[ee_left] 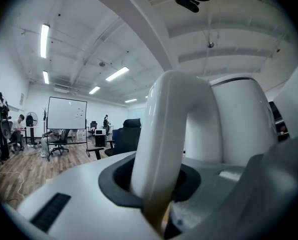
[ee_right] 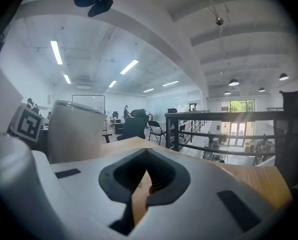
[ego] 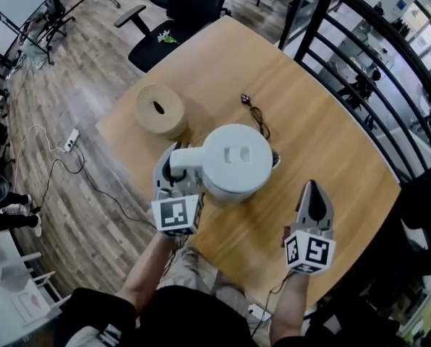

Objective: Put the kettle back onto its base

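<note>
Wooden tabletop (ego: 331,143) with rounded corners, above wood-plank floor (ego: 78,71). Black office chair (ego: 147,49) at far edge. Black metal railing (ego: 311,24) curves along right side. White power strip (ego: 71,139) with cable on floor at left. Open office beyond: whiteboard on stand (ee_left: 67,113), white ceiling beams (ee_right: 154,29), long strip lights (ee_left: 44,40), bright window (ee_right: 236,106) far off.

The head view looks steeply down on the table (ego: 331,143), with the kettle (ego: 233,161) central. Both gripper views face level along their jaws. The left sees the kettle close at twelve o'clock, the right farther off at nine o'clock.
</note>
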`<state>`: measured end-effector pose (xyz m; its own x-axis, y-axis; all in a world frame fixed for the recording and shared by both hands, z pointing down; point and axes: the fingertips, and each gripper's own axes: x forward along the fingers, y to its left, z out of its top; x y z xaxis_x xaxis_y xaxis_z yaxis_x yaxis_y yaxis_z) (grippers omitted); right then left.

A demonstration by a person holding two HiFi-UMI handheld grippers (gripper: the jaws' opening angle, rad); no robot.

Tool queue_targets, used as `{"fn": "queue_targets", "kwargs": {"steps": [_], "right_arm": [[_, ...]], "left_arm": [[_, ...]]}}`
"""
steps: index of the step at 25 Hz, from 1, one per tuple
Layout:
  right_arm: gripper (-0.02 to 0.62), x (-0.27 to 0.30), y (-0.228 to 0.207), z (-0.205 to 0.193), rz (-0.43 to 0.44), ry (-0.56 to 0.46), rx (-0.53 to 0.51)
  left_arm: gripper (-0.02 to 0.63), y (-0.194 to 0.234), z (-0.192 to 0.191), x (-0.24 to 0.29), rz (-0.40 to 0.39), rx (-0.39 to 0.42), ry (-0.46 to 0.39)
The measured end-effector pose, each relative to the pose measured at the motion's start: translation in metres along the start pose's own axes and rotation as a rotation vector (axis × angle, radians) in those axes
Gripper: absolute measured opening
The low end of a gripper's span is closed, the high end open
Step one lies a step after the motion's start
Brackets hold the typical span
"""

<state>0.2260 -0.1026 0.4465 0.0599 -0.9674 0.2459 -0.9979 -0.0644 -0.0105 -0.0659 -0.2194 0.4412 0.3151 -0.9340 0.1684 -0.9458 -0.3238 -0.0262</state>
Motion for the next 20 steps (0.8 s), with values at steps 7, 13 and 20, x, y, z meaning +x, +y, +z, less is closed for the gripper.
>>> {"fn": "queue_targets", "kwargs": {"steps": [7,13,20], "right_arm": [[-0.002,0.011,-0.005,-0.02,0.034,0.026,0.023],[-0.002,0.018,-0.009,-0.038,0.061,0.045,0.016],[-0.002,0.023,-0.013,-0.049,0.073,0.045,0.014]], "left_arm": [[0.061,-0.009,-0.02,0.009,0.036,-0.013,0.004],[0.063,-0.012,-0.035,0.013,0.078,-0.029,0.023],[0.065,-0.019,-0.058,0.015,0.064,-0.004,0.028]]}}
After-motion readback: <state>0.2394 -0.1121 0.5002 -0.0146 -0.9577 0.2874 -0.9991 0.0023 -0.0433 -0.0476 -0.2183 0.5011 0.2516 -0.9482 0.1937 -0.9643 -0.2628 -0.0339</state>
